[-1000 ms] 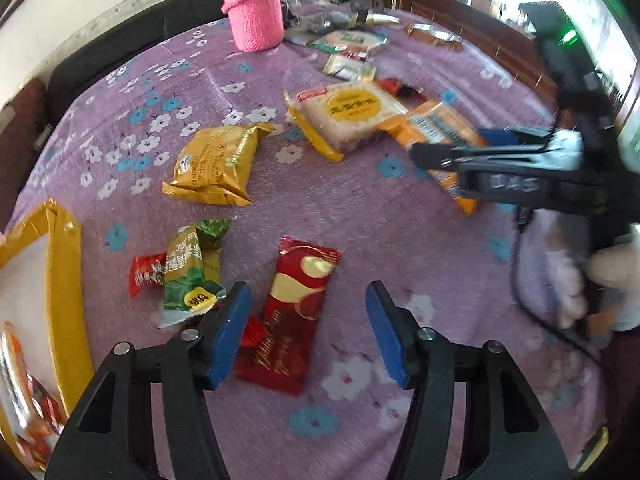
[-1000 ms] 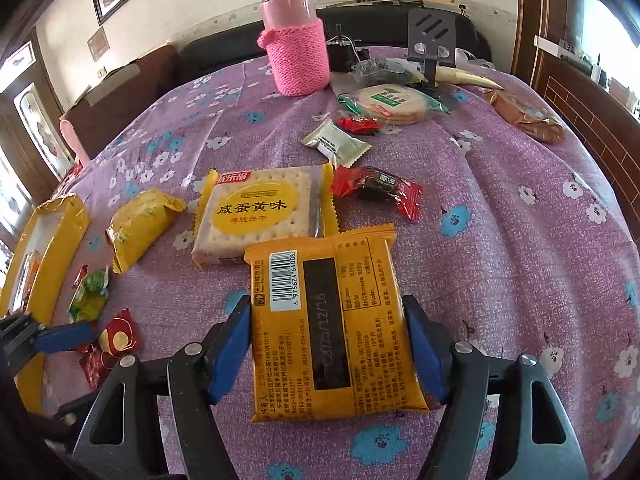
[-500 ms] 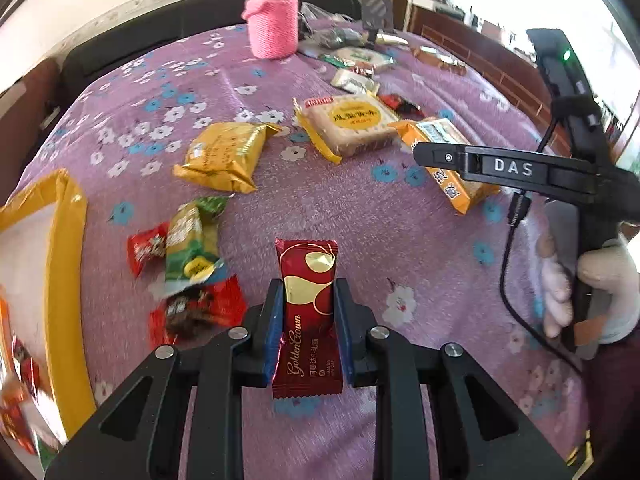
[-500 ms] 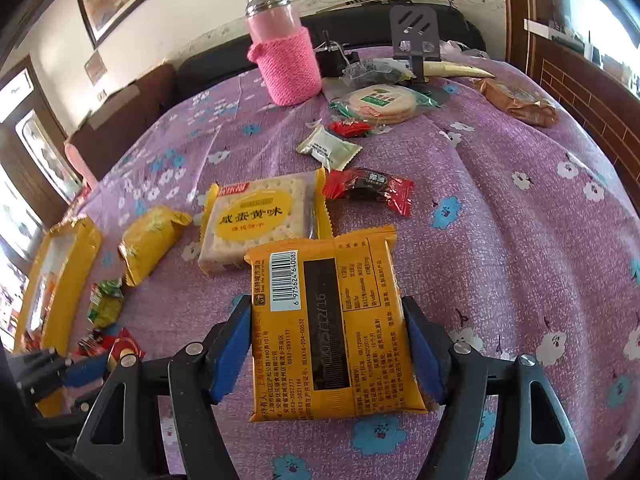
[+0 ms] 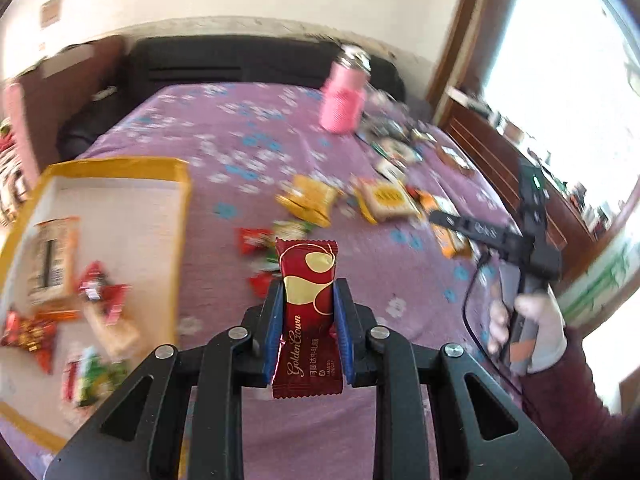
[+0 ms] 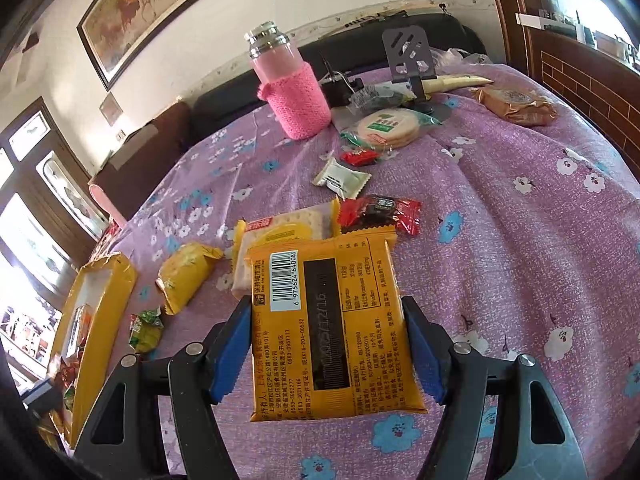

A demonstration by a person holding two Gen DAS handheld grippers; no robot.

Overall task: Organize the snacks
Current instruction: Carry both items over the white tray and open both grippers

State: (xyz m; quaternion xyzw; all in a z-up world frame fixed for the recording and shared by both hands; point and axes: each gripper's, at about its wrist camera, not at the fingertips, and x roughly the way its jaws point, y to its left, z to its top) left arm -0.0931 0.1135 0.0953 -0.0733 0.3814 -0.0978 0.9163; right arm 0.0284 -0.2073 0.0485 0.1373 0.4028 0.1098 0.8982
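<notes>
My left gripper is shut on a dark red and gold candy bar, held upright above the purple flowered cloth. To its left lies a yellow-rimmed tray with several wrapped snacks inside. My right gripper is shut on an orange cracker packet, barcode side up, lifted off the cloth. In the left wrist view that right gripper shows at the right, held by a white-gloved hand. The tray stands at the far left of the right wrist view.
Loose on the cloth lie a yellow biscuit pack, a gold bag, a green candy, a red candy, a white sachet and round crackers. A pink knitted bottle and a grey stand stand at the back.
My left gripper closed on the red candy bar, lifted it off the cloth and swung left towards the tray. The right gripper has kept the orange packet, rising slightly.
</notes>
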